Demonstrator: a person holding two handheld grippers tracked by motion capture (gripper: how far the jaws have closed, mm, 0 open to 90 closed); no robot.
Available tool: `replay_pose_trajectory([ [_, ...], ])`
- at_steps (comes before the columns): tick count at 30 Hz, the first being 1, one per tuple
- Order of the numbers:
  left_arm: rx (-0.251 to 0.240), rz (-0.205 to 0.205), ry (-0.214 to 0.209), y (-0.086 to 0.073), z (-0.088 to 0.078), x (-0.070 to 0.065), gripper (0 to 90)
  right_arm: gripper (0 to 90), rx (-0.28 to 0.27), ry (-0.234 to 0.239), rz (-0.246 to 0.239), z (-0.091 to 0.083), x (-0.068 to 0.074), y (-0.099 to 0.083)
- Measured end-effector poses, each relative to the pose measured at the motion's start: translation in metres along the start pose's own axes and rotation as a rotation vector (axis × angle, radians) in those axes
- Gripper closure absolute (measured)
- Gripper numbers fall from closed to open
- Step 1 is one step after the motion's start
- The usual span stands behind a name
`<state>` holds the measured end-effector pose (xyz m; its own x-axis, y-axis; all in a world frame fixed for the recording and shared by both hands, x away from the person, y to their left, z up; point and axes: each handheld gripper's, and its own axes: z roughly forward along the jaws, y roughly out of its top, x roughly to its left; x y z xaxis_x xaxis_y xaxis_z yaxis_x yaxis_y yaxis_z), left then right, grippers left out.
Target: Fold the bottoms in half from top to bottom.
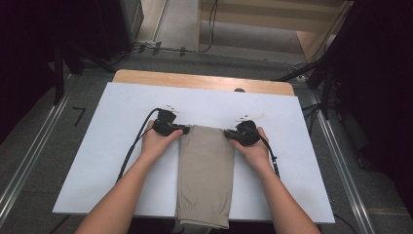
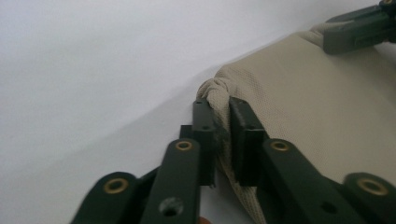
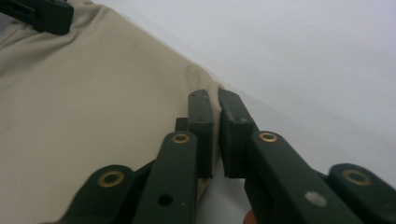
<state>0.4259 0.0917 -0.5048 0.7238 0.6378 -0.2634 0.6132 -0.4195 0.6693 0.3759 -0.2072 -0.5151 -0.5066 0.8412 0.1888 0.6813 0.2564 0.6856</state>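
A folded beige cloth [image 1: 204, 170] lies lengthwise on the white board [image 1: 122, 112], its near end hanging over the front edge. My left gripper [image 1: 184, 129] pinches the cloth's far left corner [image 2: 219, 91]; in the left gripper view the fabric bunches between the two black jaws. My right gripper [image 1: 228, 133] is shut on the far right corner [image 3: 212, 95], with the cloth's edge squeezed between its jaws. Both grippers lie low on the board, facing each other across the cloth's far edge. Each gripper view shows the other gripper's jaws at the opposite corner.
The white board rests on a wooden table [image 1: 204, 80]. Two small white pieces [image 1: 170, 108] [image 1: 249, 117] lie on the board just beyond the grippers. Black cables [image 1: 134, 146] trail from the grippers. Dark stands and floor rails flank the table.
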Motion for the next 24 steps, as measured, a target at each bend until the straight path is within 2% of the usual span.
replay_pose_trajectory([
  [1, -0.005, -0.005, -0.009, 0.001, 0.000, 0.000, 85.4, 85.3, -0.006, 0.004, 0.001, 0.000, 0.000, 0.001],
  [3, -0.069, -0.063, -0.064, 0.005, -0.006, 0.004, 86.5, 85.8, -0.025, 0.009, -0.004, -0.003, -0.001, 0.004],
  [4, -0.090, -0.059, -0.069, 0.009, -0.011, 0.005, 86.9, 85.9, -0.036, 0.013, 0.001, -0.005, -0.001, 0.007],
  [7, -0.097, -0.014, -0.030, 0.026, -0.020, 0.009, 87.2, 86.0, -0.074, 0.001, -0.009, -0.012, -0.002, 0.022],
  [12, -0.138, -0.012, 0.014, 0.055, -0.030, 0.024, 87.2, 86.0, -0.126, -0.018, -0.028, -0.025, -0.007, 0.059],
  [19, -0.187, -0.016, 0.028, 0.090, -0.035, 0.039, 87.3, 86.3, -0.157, -0.063, -0.048, -0.025, -0.015, 0.101],
  [21, -0.198, -0.016, 0.043, 0.099, -0.037, 0.042, 87.4, 86.4, -0.157, -0.064, -0.047, -0.023, -0.018, 0.109],
  [24, -0.209, -0.025, 0.052, 0.107, -0.038, 0.048, 86.9, 86.0, -0.187, -0.043, 0.004, -0.022, -0.023, 0.118],
])
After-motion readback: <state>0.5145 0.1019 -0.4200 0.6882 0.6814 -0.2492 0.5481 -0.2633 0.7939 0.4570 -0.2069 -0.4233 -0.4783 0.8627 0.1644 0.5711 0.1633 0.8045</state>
